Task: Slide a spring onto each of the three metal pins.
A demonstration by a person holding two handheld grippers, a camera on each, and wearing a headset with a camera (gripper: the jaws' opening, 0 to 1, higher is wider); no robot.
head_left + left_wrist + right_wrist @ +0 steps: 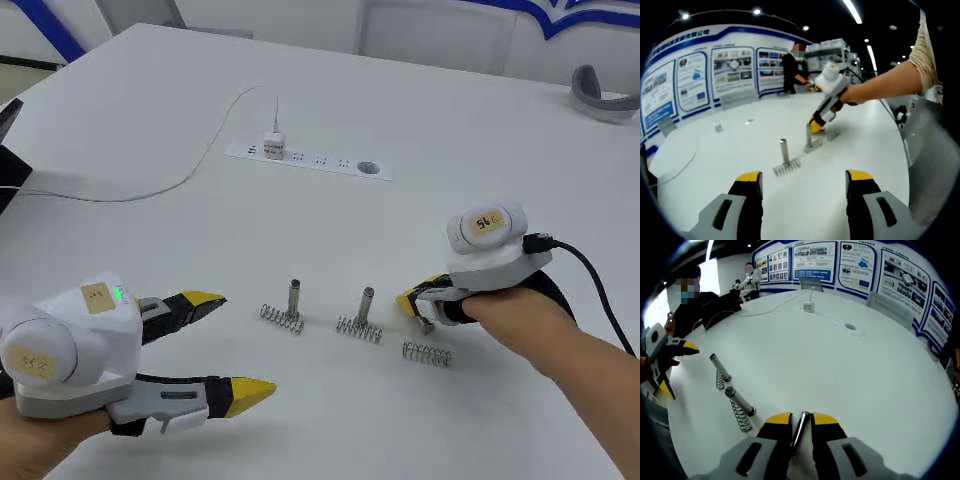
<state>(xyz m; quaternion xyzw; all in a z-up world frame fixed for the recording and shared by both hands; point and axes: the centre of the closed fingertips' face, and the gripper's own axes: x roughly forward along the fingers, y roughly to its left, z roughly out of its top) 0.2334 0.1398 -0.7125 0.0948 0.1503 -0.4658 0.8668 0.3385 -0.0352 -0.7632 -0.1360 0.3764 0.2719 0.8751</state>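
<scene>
Two metal pins stand upright on the white table, one (294, 294) left of the other (367, 300). A spring lies flat at the foot of each, the left (282, 318) and the middle (359, 329). A third spring (427, 353) lies to the right. My right gripper (415, 305) hovers just right of the second pin, shut on a third metal pin (801, 426) that shows between its yellow tips. My left gripper (230, 343) is open and holds nothing, low at the near left, aimed at the pins (784, 150).
A white power strip (308, 160) with a plugged-in adapter (274, 145) lies further back, its cable (150, 190) curving left. A grey band-shaped object (603, 98) rests at the far right. People stand beyond the table (795, 70).
</scene>
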